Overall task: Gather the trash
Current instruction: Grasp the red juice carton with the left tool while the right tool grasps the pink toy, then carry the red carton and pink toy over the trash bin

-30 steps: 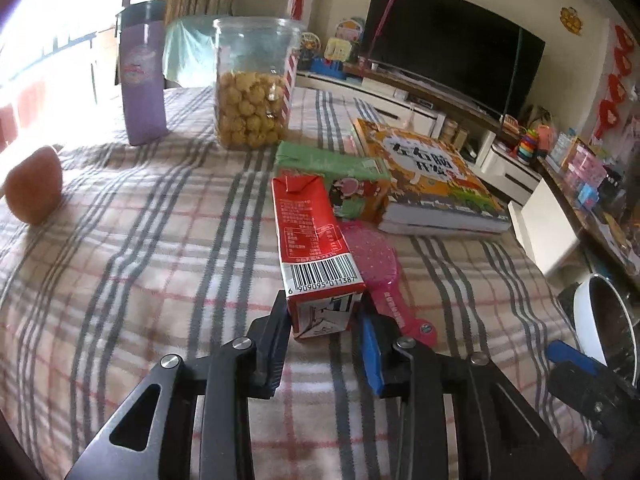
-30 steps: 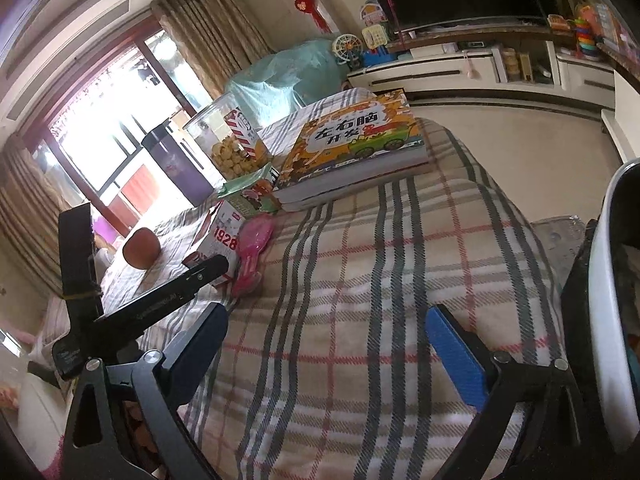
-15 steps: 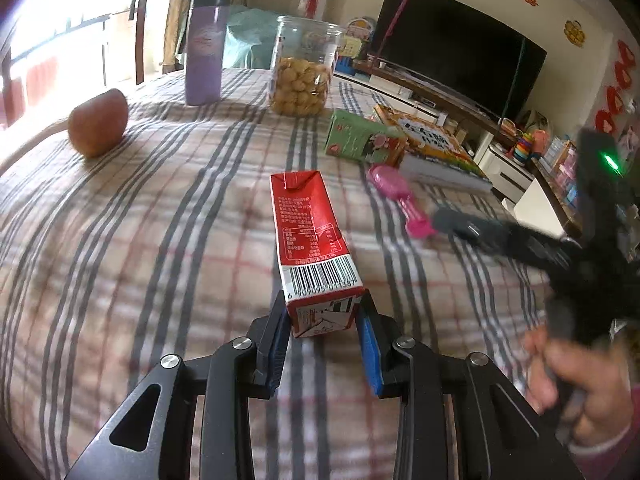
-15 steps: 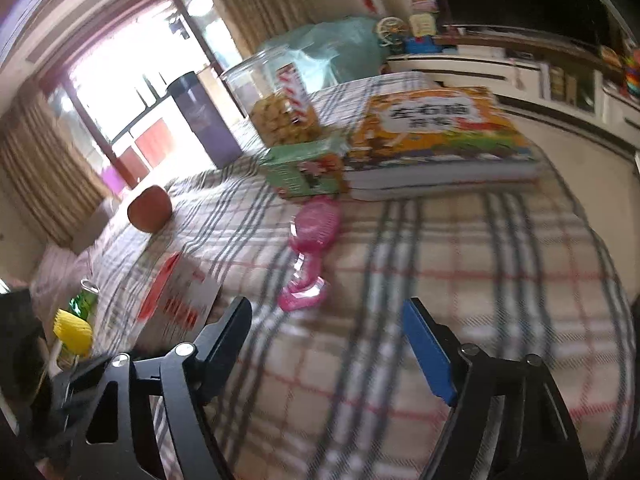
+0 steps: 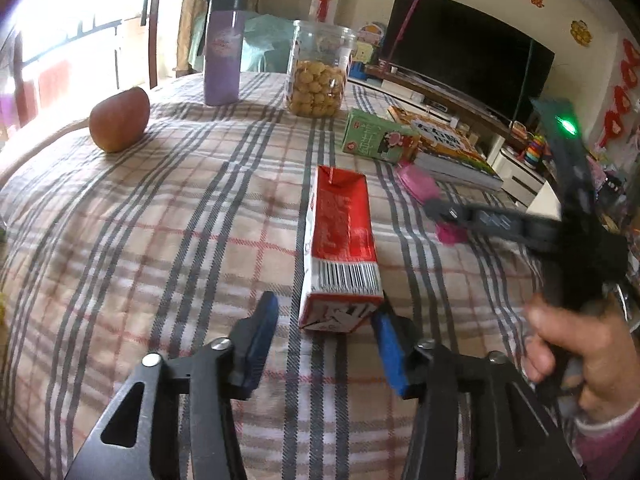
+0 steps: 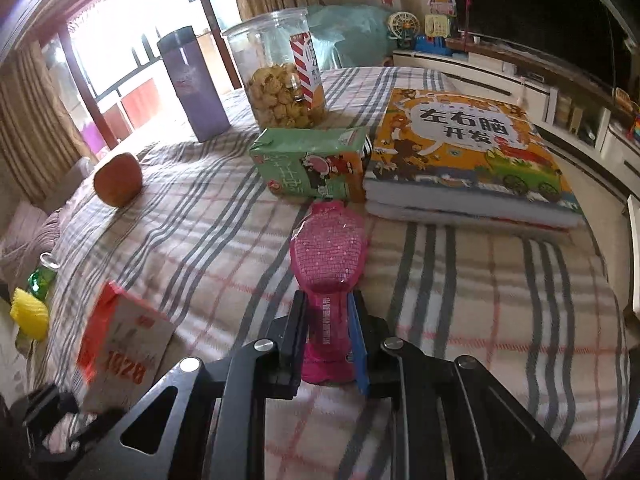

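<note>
A red drink carton [image 5: 340, 248] lies on the plaid tablecloth; it also shows at the lower left of the right wrist view [image 6: 120, 344]. My left gripper [image 5: 324, 312] is open, its fingers either side of the carton's near end, the right pad touching it. A pink hairbrush [image 6: 330, 252] lies in front of a green drink carton [image 6: 312, 164]. My right gripper [image 6: 328, 320] is shut on the brush's handle. The right gripper shows blurred in the left wrist view [image 5: 440, 210], over the pink brush [image 5: 420, 184].
On the table stand a purple tumbler [image 5: 222, 48], a jar of snacks [image 5: 318, 68], an apple [image 5: 119, 119] and a stack of children's books [image 6: 464, 160]. A television [image 5: 464, 48] is behind. The table edge [image 6: 616, 300] drops off on the right.
My left gripper has opened and let go of the red carton, which now lies on the cloth. My right gripper has moved to the pink brush and shut on its handle.
</note>
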{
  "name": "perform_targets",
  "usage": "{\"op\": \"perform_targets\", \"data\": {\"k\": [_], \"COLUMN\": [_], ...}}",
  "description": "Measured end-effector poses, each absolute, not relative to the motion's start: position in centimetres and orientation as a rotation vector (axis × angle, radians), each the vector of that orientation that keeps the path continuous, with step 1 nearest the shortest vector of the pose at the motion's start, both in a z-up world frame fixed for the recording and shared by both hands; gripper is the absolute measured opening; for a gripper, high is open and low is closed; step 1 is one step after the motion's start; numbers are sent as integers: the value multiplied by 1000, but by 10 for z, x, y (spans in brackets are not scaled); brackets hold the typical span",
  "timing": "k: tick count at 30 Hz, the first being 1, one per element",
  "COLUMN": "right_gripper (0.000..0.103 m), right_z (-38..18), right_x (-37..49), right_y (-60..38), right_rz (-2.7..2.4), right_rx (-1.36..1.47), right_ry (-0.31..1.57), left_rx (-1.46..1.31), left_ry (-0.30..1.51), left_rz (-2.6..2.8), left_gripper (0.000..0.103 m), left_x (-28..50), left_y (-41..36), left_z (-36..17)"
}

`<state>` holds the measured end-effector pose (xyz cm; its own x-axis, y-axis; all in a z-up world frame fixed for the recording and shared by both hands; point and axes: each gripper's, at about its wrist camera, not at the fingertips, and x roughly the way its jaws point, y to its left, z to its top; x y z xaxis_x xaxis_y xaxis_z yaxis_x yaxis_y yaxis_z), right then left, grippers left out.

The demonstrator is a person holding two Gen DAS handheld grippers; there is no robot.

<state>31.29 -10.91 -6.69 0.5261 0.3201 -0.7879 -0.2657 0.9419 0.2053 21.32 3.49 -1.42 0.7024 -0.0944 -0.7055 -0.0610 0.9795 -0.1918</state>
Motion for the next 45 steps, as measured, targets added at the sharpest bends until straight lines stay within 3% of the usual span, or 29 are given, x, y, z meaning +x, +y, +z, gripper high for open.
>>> {"op": "perform_targets", "data": {"k": [3,10,12,14,17,18,20,23,24,45], "right_gripper": [20,22,28,36,41,41,39,22,21,21], "right_z": [-61,-63,-62,-61,-64,-64,-65,-65,-66,-31], "right_x": [285,240,242,245,247,245,243,239,237,166], "right_y": [-121,-145,-145,-142,-133,-132,-132,-135,-138,-206], "right_rz": [375,355,341,345,347,345,343,323,326,288], "right_rx": [93,131,127,117,55,47,40,24,35,191], "right_ry": [954,955,947,945,951,948,949,948,948,860], "left_rx": [-206,-178,-168,-156,-155,-160,-171,-179,-183,-164], "left_ry": [787,779,760,756,773,790,796,791,789,773], "left_rz": [-4,-20,-17,-15,-24,-29,-32,-41,-47,-224], "left_gripper": [63,63,63,61,35,32,32,31,31,31], "left_x": [210,219,223,227,234,237,236,233,230,173], "left_y": [34,28,26,25,25,26,27,27,26,-42], "left_z": [-12,-10,-7,-6,-11,-15,-18,-16,-15,11]}}
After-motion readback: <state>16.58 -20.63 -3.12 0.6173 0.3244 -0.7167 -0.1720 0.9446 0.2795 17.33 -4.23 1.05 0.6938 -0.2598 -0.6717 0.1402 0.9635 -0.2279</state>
